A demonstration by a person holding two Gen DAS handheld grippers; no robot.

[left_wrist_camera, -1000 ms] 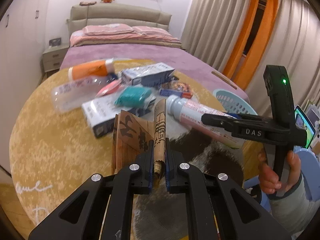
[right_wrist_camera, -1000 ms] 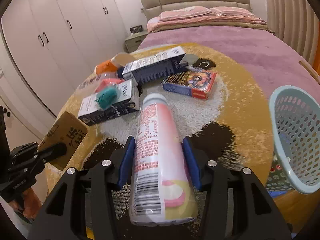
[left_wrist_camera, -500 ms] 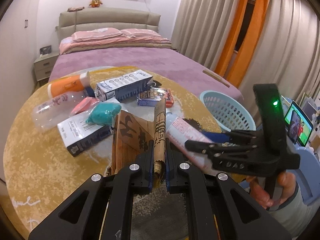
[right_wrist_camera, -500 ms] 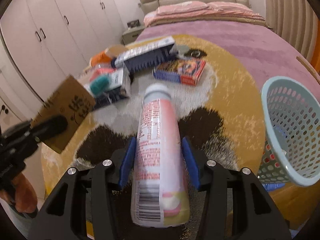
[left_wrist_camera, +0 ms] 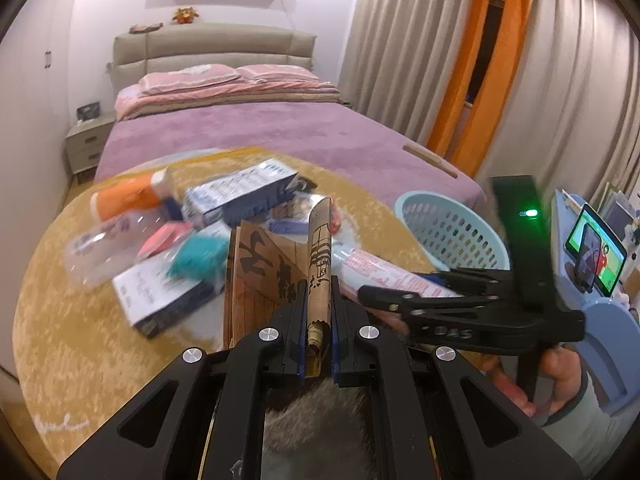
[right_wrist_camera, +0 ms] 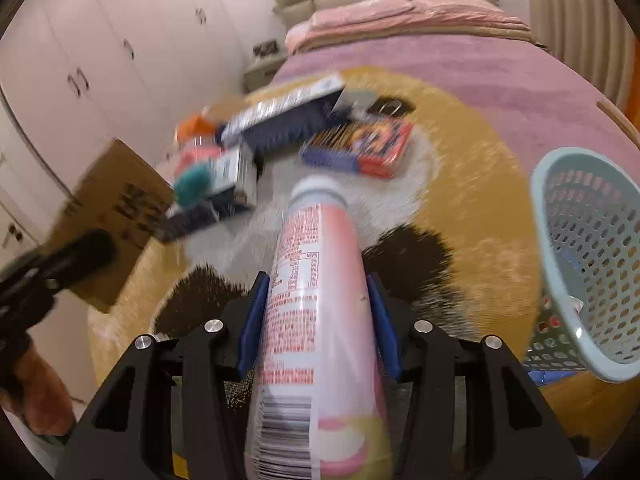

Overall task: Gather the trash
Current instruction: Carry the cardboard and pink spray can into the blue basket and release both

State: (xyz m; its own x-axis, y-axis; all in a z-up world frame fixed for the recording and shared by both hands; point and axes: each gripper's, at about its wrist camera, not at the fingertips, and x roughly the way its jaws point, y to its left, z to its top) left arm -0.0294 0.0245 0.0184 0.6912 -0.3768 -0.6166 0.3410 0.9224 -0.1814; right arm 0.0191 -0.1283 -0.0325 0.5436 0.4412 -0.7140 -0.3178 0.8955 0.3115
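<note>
My left gripper [left_wrist_camera: 318,312] is shut on a folded brown paper bag [left_wrist_camera: 264,268] with black print, held up above the round yellow rug [left_wrist_camera: 72,320]. That bag [right_wrist_camera: 112,216] shows at the left of the right wrist view with the left gripper [right_wrist_camera: 76,256] on it. My right gripper [right_wrist_camera: 316,304] is shut on a pink and white bottle [right_wrist_camera: 316,304], cap pointing away; in the left wrist view this bottle [left_wrist_camera: 384,272] and right gripper [left_wrist_camera: 404,300] sit to the right. A light blue perforated basket [right_wrist_camera: 592,232] [left_wrist_camera: 452,232] stands at the rug's right edge.
Trash lies on the rug: an orange bottle [left_wrist_camera: 128,196], a clear bottle [left_wrist_camera: 100,248], two blue and white boxes [left_wrist_camera: 240,192] [left_wrist_camera: 164,300], a teal wad [left_wrist_camera: 200,256], a red and blue packet [right_wrist_camera: 360,148]. A bed [left_wrist_camera: 256,132] lies behind, wardrobes [right_wrist_camera: 100,60] left.
Both grippers have lifted their loads and swung right; the basket now sits nearer in both views. The bag and the bottle stay gripped.
</note>
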